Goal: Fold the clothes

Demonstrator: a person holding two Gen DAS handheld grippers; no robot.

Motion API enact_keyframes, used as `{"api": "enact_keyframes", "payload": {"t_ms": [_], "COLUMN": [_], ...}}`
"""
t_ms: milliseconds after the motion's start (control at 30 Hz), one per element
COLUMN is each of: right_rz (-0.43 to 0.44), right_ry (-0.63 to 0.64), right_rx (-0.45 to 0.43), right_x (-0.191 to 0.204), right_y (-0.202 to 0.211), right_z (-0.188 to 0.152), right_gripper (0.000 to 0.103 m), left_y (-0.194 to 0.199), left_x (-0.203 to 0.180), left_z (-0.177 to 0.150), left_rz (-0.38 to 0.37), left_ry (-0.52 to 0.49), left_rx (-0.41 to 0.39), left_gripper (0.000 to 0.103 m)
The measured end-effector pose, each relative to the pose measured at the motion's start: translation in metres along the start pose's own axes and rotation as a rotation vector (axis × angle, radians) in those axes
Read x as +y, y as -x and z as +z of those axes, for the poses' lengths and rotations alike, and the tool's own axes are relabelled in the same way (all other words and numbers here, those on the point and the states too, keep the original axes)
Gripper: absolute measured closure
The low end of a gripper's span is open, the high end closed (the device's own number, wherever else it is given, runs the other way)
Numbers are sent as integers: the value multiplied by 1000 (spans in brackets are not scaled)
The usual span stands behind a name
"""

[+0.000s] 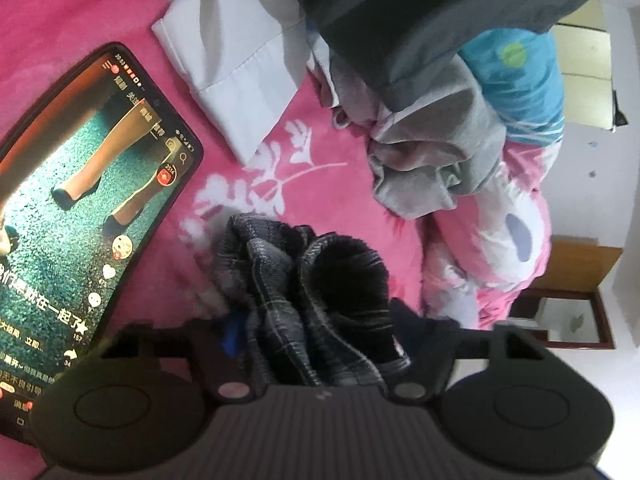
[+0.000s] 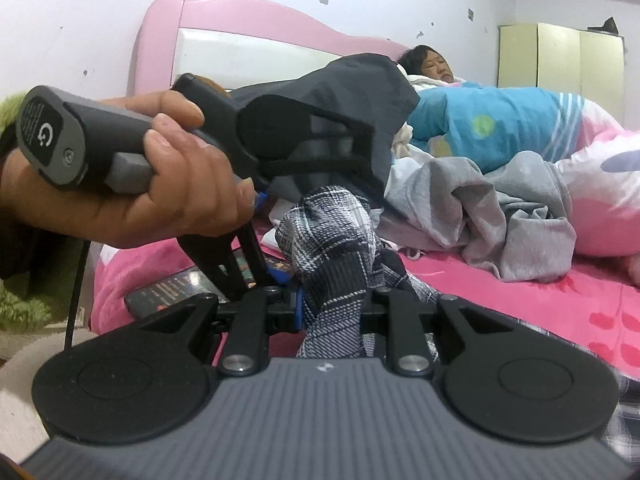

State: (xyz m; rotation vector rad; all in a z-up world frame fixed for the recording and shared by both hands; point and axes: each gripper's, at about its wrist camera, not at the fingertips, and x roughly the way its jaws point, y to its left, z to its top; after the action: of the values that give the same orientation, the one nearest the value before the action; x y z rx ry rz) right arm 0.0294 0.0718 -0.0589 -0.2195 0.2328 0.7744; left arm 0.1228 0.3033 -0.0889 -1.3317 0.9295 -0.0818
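Observation:
A dark plaid garment (image 1: 316, 300) is bunched in my left gripper (image 1: 320, 360), which is shut on it just above the pink bedspread (image 1: 60, 8). In the right wrist view the same plaid garment (image 2: 336, 256) rises between the fingers of my right gripper (image 2: 332, 308), which is shut on it too. The left gripper (image 2: 280, 216), held in a hand (image 2: 132, 184), sits just beyond and to the left, clamped on the cloth's upper part. Both grippers' fingertips are hidden by fabric.
A lit phone (image 1: 80, 216) lies on the bedspread at left. A folded white garment (image 1: 236, 64), a grey garment (image 1: 432, 148) and a dark jacket (image 1: 420, 12) lie beyond. A person (image 2: 432, 66) lies under a blue and pink quilt (image 2: 520, 128) by the pink headboard (image 2: 224, 12).

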Motion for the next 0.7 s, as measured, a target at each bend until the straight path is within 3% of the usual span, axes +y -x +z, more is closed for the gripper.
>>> {"api": "enact_keyframes", "payload": {"t_ms": [100, 200, 267, 300, 333, 367, 400, 433, 700], "right_rz": [-22, -20, -24, -33, -42, -54, -68, -72, -27], "right_ry": [3, 20, 53, 71, 89, 86, 78, 59, 78], "right_rx": [17, 51, 83, 99, 115, 124, 131, 136, 145], "right_x": [0, 3, 8, 11, 14, 14, 13, 12, 38], "right_y": [-2, -6, -12, -14, -17, -18, -19, -20, -26], "right_z": [0, -1, -1, -1, -1, 0, 1, 3, 33], "right_gripper": [75, 52, 47, 48, 55, 64, 87, 91, 94], "left_y": [-1, 2, 5, 7, 10, 13, 15, 18, 63], "left_x": [0, 2, 2, 3, 4, 5, 7, 8, 20], "left_z": [0, 1, 2, 3, 4, 5, 7, 8, 24], "left_rz": [16, 17, 15, 14, 7, -1, -8, -15, -100], "left_ry": [-7, -6, -9, -10, -3, 5, 12, 19, 66], "left_rx": [-18, -42, -63, -74, -81, -88, -95, -102, -142], "left_gripper": [67, 79, 81, 82, 83, 83, 84, 84, 85]}}
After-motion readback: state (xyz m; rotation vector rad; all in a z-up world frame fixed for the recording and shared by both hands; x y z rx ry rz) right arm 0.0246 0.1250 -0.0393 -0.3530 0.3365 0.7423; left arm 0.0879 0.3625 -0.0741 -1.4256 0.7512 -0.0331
